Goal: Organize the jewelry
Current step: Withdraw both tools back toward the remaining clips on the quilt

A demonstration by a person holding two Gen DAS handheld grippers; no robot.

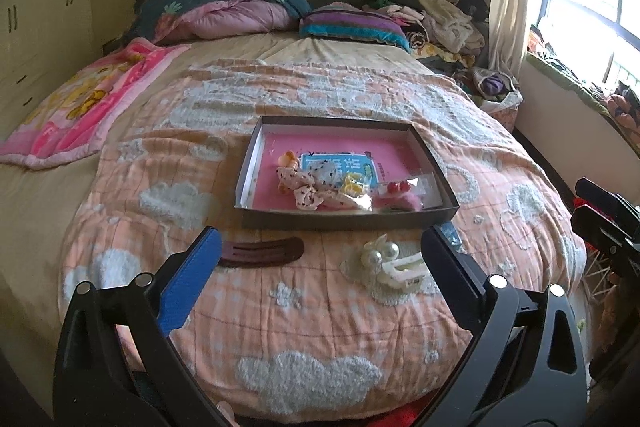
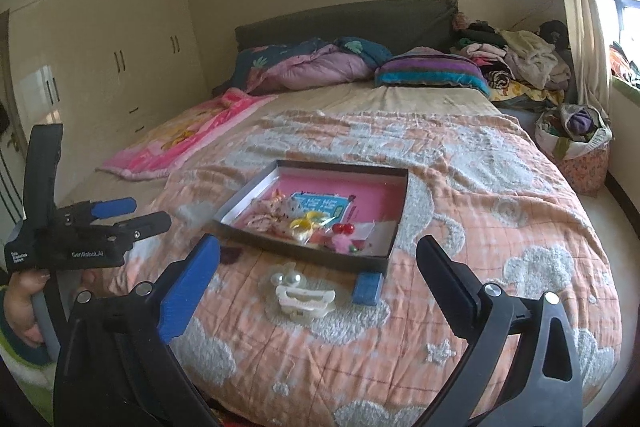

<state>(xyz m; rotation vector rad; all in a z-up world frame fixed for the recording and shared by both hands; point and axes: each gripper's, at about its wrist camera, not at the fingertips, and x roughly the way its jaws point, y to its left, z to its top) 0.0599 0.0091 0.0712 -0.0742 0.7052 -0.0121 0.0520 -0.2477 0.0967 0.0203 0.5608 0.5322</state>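
A shallow dark box [image 1: 344,221] [image 2: 296,254] with a pink floor lies on the peach quilt and holds scrunchies, yellow rings in a clear packet, red cherries and a pink fluffy clip. In front of it lie a brown hair clip [image 1: 262,253] [image 2: 230,254], a white pearl claw clip [image 1: 394,263] [image 2: 300,293] and a small blue piece [image 2: 367,287]. My left gripper [image 1: 320,238] [image 2: 151,211] hovers open over the brown and white clips, holding nothing. Over the white clip my right gripper [image 2: 318,245] [image 1: 578,201] also stands open and empty.
A pink cartoon blanket [image 1: 76,107] lies at the left of the bed. Pillows and a quilt [image 1: 240,13] sit by the headboard, with piled clothes [image 1: 444,19] at the right. A cloth basket [image 2: 580,151] stands beside the bed under the window. A hand [image 2: 22,307] holds the left gripper's handle.
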